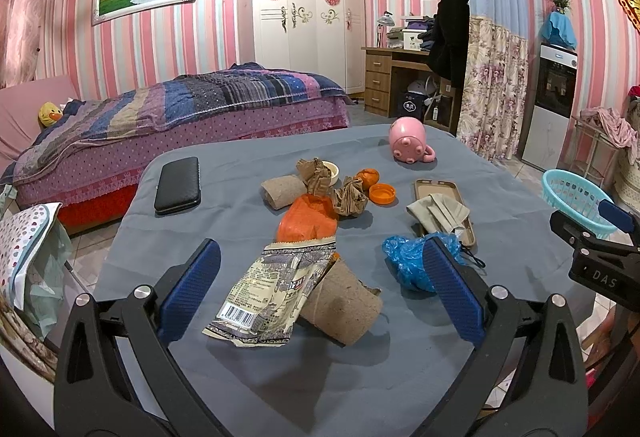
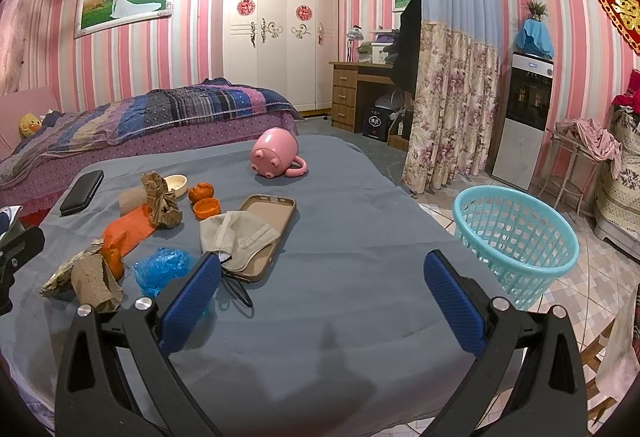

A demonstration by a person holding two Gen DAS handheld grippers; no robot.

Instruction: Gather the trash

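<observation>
The left claw [image 1: 320,289] gapes wide over a printed foil wrapper [image 1: 272,293] and brown cardboard tube [image 1: 344,309] on the grey-clothed tabletop [image 1: 320,377]. Only the right view shows the whole turquoise plastic basket [image 2: 516,237] on the floor beside the tabletop; the right claw [image 2: 322,297] is wide, empty.

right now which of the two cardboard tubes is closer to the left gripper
The cardboard tube under the printed wrapper, between the left gripper fingers; the other tube lies farther back.

In the left wrist view, a printed wrapper [image 1: 267,295] covers one end of the near cardboard tube [image 1: 342,311], and its small print is too fine to read. A blue finger pad hides part of the blue plastic bag [image 1: 404,261]. The teal basket [image 1: 576,203] is partly blocked by the right gripper [image 1: 600,237], whose fingertips cannot be made out there.
</observation>
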